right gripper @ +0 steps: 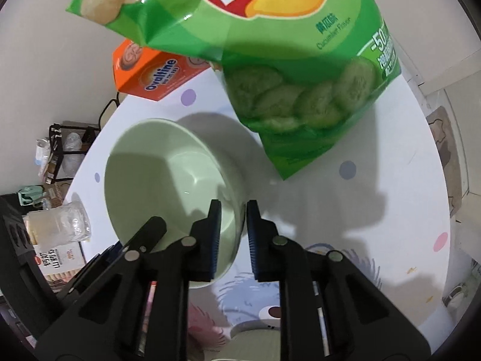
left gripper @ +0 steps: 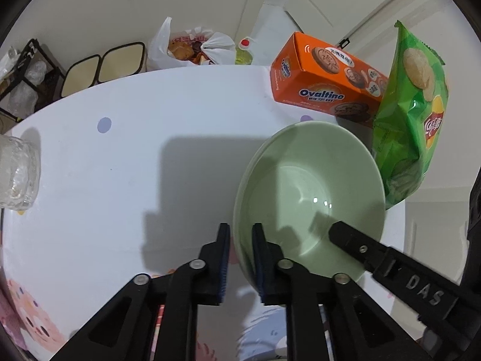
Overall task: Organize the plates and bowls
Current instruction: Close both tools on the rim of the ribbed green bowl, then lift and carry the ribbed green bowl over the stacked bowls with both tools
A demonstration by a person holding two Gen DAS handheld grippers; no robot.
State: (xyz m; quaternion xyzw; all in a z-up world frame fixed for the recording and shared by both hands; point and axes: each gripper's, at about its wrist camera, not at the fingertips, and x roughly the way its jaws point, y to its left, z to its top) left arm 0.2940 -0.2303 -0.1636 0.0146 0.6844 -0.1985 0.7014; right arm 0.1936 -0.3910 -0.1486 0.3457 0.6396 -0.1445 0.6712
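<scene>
Straddling opposite rims of the green bowl (left gripper: 309, 198), both grippers' grip is unclear.

Left tongs (left gripper: 240, 240) low over the table, fingers pointing forward, jaws slightly parted and straddling the near-left rim of the green bowl (left gripper: 312, 186): one finger (left gripper: 224, 258) outside the wall, the other inside. Contact with the rim can't be confirmed. Right tongs (right gripper: 233, 225) come in from the opposite side, jaws likewise slightly parted across the bowl's rim, left finger (right gripper: 213, 234) inside, right finger outside. In the left wrist view, one right finger tip sits over the bowl's interior.
</scene>
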